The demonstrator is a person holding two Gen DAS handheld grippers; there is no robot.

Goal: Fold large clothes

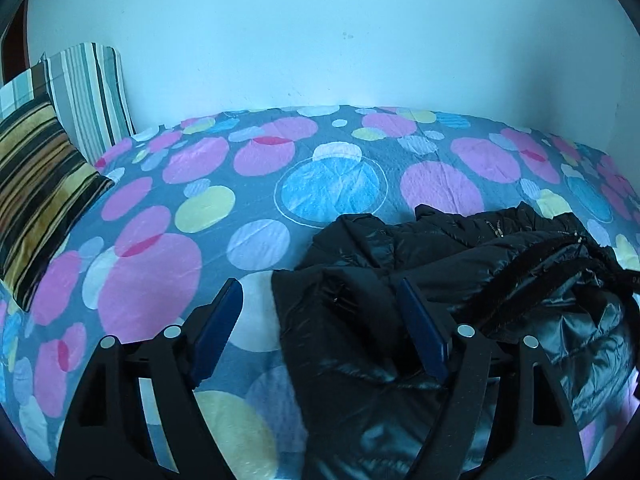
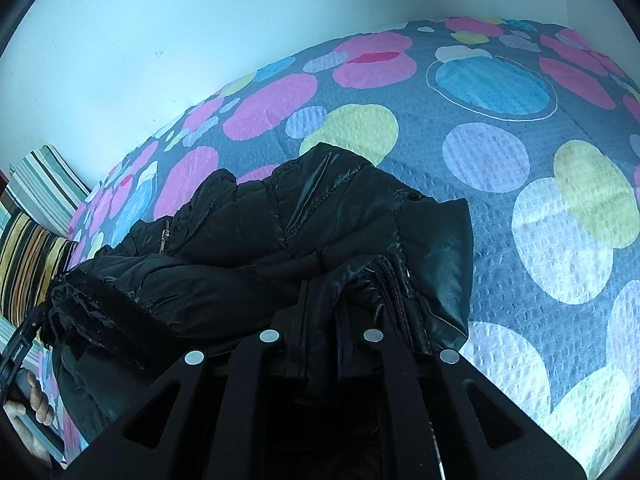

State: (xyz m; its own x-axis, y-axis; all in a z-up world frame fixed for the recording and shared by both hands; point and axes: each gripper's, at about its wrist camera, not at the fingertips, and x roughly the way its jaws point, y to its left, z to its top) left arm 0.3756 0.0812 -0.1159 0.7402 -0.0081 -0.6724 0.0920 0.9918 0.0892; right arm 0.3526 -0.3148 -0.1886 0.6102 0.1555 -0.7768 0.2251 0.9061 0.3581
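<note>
A shiny black quilted jacket (image 1: pixel 460 272) lies crumpled on the bed, its zipper showing near the top. My left gripper (image 1: pixel 320 286) hovers over the jacket's left edge with its blue pads (image 1: pixel 218 328) spread wide. A fold of the jacket lies between them, and neither pad presses on it. In the right wrist view the black jacket (image 2: pixel 320 216) fills the centre. My right gripper (image 2: pixel 322 320) is shut on a bunched fold by the zipper, and the fabric hides its fingertips.
The bed cover (image 1: pixel 340 188) is grey-blue with large coloured dots. Striped pillows (image 1: pixel 36 184) lean against the white wall (image 1: pixel 320 32) at the left. A person's hand (image 2: pixel 36 404) holds a handle at the lower left of the right wrist view.
</note>
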